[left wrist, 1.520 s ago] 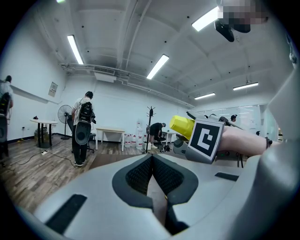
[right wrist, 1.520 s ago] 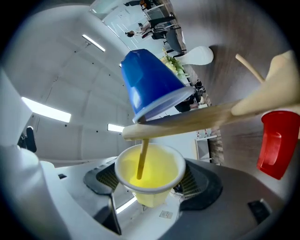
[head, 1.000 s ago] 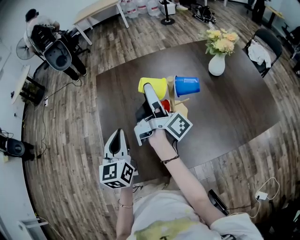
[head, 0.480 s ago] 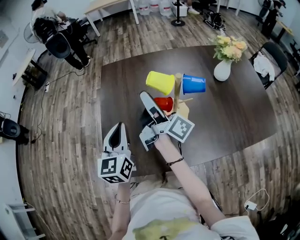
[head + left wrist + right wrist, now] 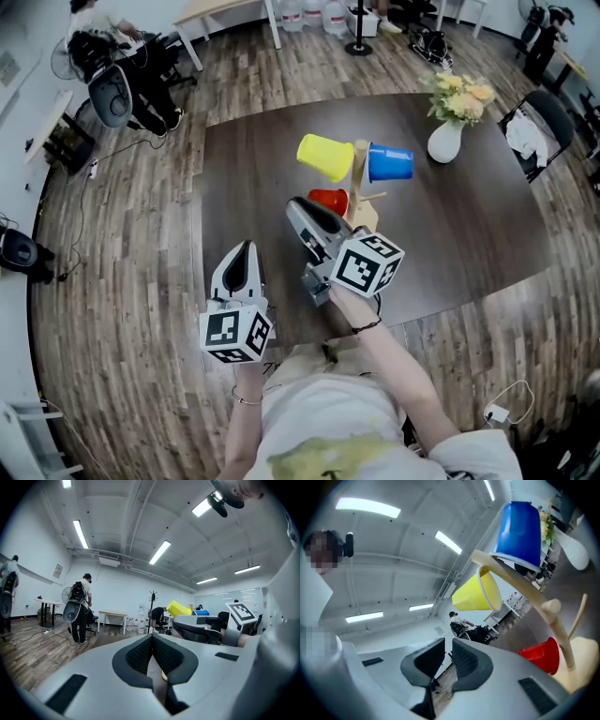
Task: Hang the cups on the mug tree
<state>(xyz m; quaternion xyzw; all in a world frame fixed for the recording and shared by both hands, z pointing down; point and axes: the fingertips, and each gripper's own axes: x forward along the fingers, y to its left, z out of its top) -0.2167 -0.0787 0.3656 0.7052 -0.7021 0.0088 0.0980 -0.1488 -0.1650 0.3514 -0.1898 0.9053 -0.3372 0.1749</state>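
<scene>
Grey left claw (image 5: pixel 246 246) and right claw (image 5: pixel 292 204) bear black-and-white marker cubes (image 5: pixel 234 335); shirt (image 5: pixel 323 422) white, yellow-printed.

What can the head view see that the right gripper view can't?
Only the head view shows the left tool and its black-and-white marker cube. Only the right gripper view shows the long ceiling light strips and the right tool's jaws close up: they have just been closing to a thin gap, with nothing between them. Both show the wooden mug tree with the yellow plastic cup and blue plastic cup hanging on it, the red plastic cup low beside its post, and the white vase of flowers.
</scene>
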